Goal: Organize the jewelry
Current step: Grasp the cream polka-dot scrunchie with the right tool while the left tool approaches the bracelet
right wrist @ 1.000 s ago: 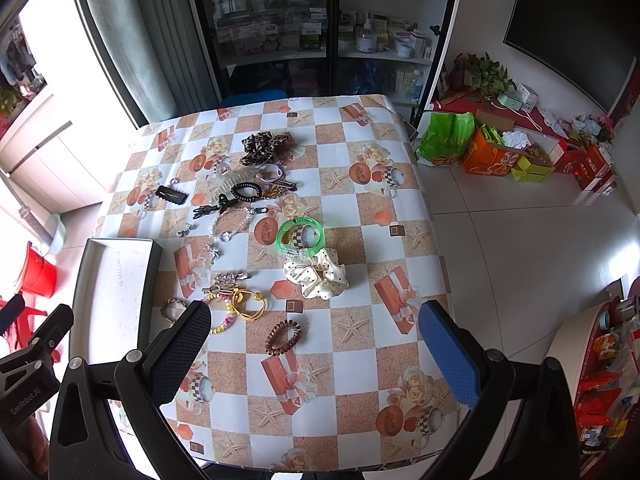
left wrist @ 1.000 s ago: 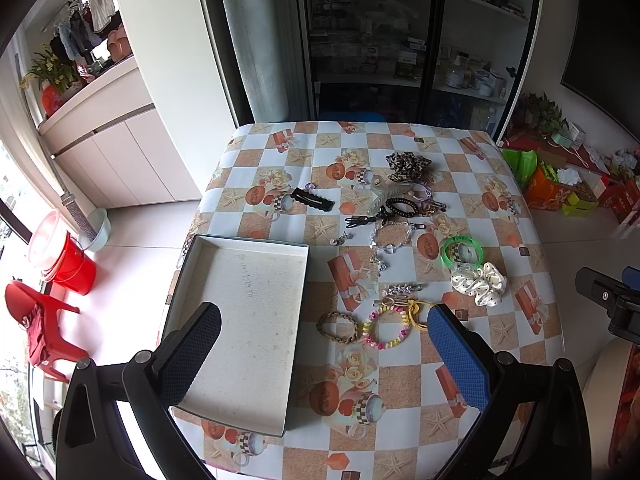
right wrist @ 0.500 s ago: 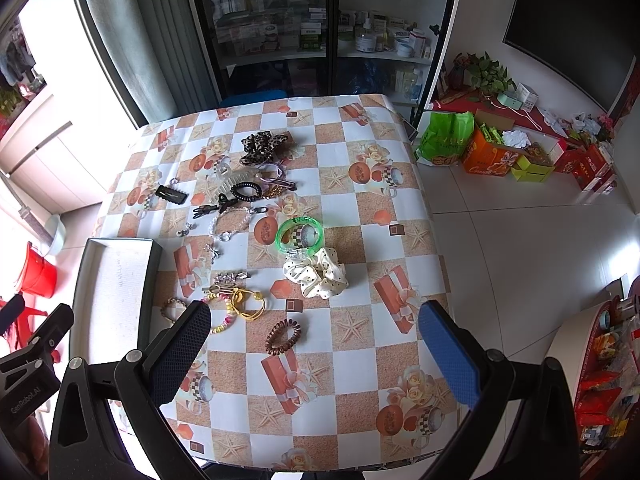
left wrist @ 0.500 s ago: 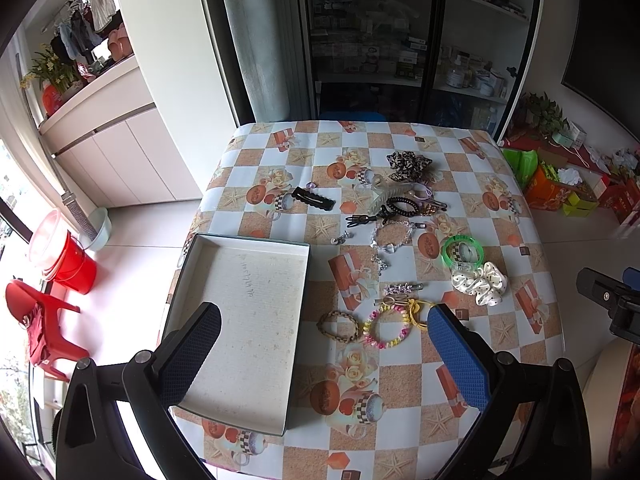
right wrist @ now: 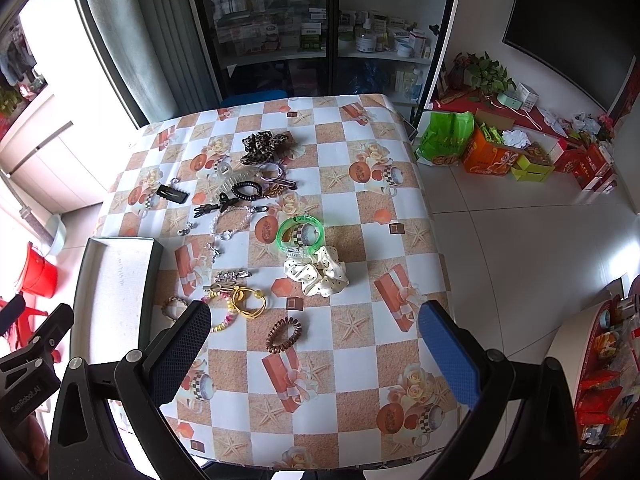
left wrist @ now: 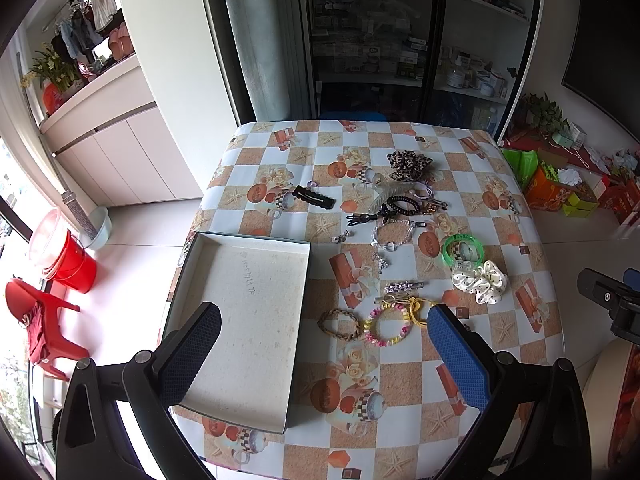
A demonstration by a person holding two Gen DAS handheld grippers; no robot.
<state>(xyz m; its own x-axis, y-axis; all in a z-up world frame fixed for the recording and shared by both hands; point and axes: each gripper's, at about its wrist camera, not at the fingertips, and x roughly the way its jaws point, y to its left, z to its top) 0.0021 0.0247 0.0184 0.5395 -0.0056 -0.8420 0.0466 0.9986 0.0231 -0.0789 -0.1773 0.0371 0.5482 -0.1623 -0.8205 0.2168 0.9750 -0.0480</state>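
Observation:
A shallow empty box [left wrist: 240, 292] lies at the table's left front, also in the right wrist view as the box [right wrist: 108, 292]. Jewelry and hair items are scattered across the checkered tablecloth [left wrist: 400, 364]: a green bangle [left wrist: 464, 249], a cream dotted scrunchie [left wrist: 480, 282], a beaded bracelet [left wrist: 387, 326], a braided bracelet [left wrist: 338, 324], a black hair clip [left wrist: 314, 198] and a leopard scrunchie [left wrist: 410, 164]. A brown spiral hair tie [right wrist: 285, 334] lies near the front. My left gripper [left wrist: 324, 354] is open high above the box's right edge. My right gripper [right wrist: 314, 346] is open above the table's front.
A glass cabinet [left wrist: 400, 40] stands behind the table. A red bucket [left wrist: 68, 260] and red chair [left wrist: 40, 328] sit on the floor at left. Bags and boxes [right wrist: 492, 152] crowd the floor at right. The table's right front part [right wrist: 360, 392] holds no items.

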